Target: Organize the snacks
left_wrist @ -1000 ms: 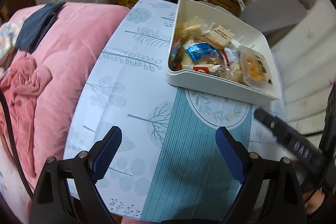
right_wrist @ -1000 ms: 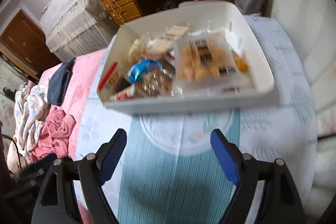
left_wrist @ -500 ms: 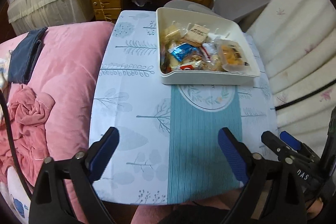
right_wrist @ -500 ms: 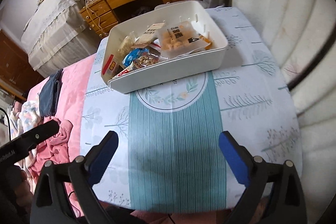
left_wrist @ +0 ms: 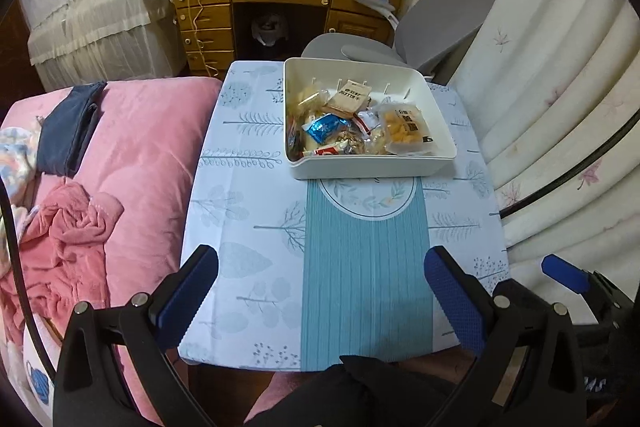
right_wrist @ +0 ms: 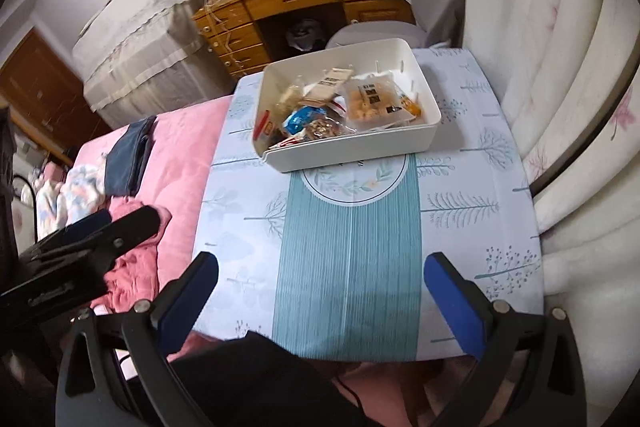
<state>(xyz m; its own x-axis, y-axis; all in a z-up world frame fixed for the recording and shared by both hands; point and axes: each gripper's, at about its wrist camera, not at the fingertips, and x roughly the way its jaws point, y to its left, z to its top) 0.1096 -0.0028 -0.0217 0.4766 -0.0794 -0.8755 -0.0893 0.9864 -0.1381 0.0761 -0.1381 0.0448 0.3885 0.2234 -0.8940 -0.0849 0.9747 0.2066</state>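
White plastic bin (left_wrist: 372, 163) holds the snack packets (left_wrist: 352, 125) in a loose heap at the far end of my worktop (left_wrist: 248, 211); no packet lies on the cloth. Over the last second both tools have drawn back toward my lap, so the bin sits well away now. Left tool (left_wrist: 320, 291) and right tool (right_wrist: 320, 291) gape wide, holding nothing. I judge that a retreat, not a reach.
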